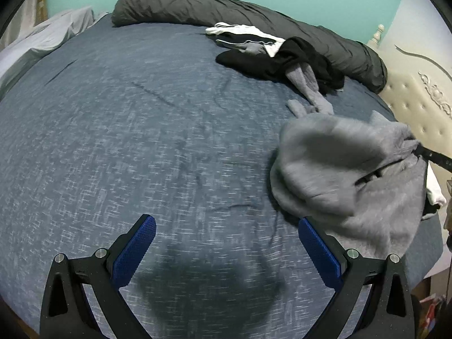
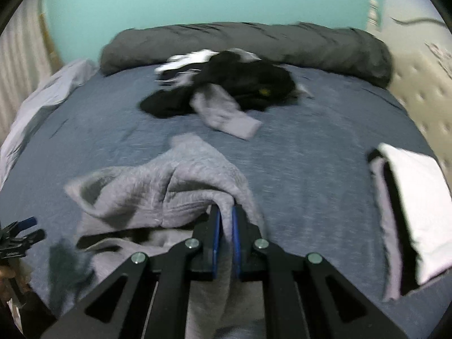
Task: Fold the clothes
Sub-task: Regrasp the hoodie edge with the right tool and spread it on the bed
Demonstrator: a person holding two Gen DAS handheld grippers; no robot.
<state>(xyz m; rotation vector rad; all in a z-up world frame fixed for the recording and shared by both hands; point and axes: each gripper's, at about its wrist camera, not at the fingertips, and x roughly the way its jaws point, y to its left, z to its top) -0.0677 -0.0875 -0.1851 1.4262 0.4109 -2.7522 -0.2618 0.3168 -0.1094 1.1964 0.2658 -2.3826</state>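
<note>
Your right gripper [image 2: 225, 212] has its jaws clamped on a fold of the grey sweatshirt [image 2: 169, 180], mid-bed; your left gripper [image 1: 226, 243] is wide apart, empty. One folded stack [image 2: 409, 212] waits at the bed's right edge; the heap [image 2: 226, 84] by the rolled duvet remains

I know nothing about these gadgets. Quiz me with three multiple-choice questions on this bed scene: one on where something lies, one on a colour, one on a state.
1. Where does the folded stack lie?
A. right side of the bed
B. on the dark bolster
C. on the floor

2. What colour is the garment held by the right gripper?
A. red
B. grey
C. green

3. How is the left gripper?
A. clamping cloth
B. open, empty
C. holding a sock

Key: 1 A, it sits by the bed's right edge; 2 B, the fleece is grey; 3 B, only bedspread shows between its pads.
</note>
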